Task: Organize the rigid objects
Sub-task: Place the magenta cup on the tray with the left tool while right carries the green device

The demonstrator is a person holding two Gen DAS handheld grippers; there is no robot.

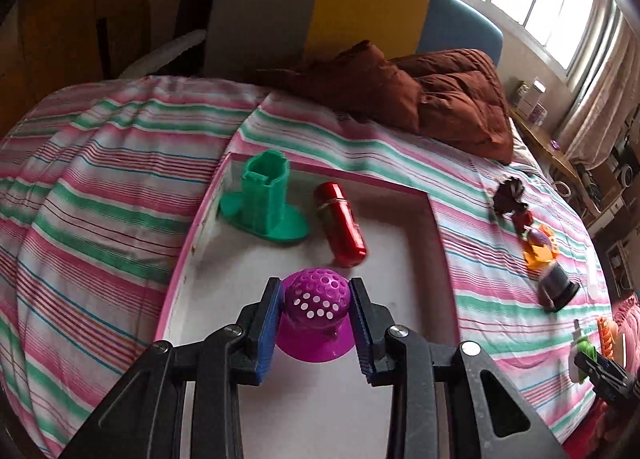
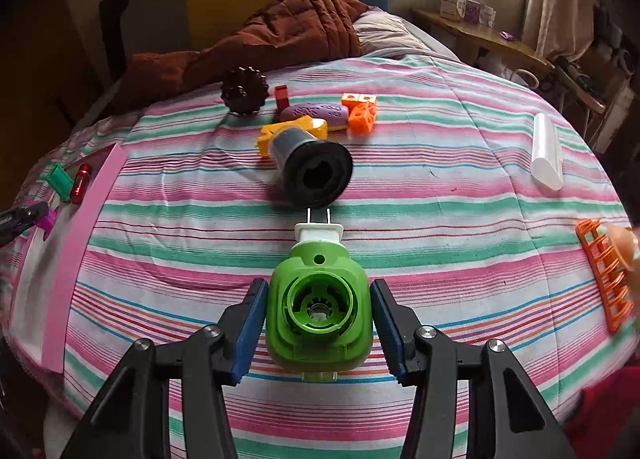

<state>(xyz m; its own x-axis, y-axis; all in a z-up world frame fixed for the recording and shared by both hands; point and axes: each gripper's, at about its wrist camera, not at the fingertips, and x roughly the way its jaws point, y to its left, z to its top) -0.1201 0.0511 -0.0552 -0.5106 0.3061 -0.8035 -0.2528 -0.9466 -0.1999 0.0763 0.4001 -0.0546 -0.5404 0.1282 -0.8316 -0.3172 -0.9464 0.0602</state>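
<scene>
My left gripper (image 1: 317, 299) is shut on a purple perforated dome piece (image 1: 316, 313) and holds it inside the pink-rimmed white box (image 1: 400, 227). A green stand (image 1: 268, 201) and a red cylinder (image 1: 340, 223) lie in that box. My right gripper (image 2: 318, 319) is open, its blue pads on either side of a green plug-in device (image 2: 318, 309) lying on the striped bedspread, with a gap visible at the right pad. The box also shows in the right wrist view (image 2: 76, 243), at the far left.
On the bed lie a black cylinder (image 2: 312, 171), a yellow piece (image 2: 292, 131), a purple roller (image 2: 316, 113), orange cubes (image 2: 360, 111), a small red piece (image 2: 282, 97), a dark cog (image 2: 244, 91), a clear tube (image 2: 546, 151) and an orange grid (image 2: 608, 279). A brown quilt (image 1: 420, 95) lies behind.
</scene>
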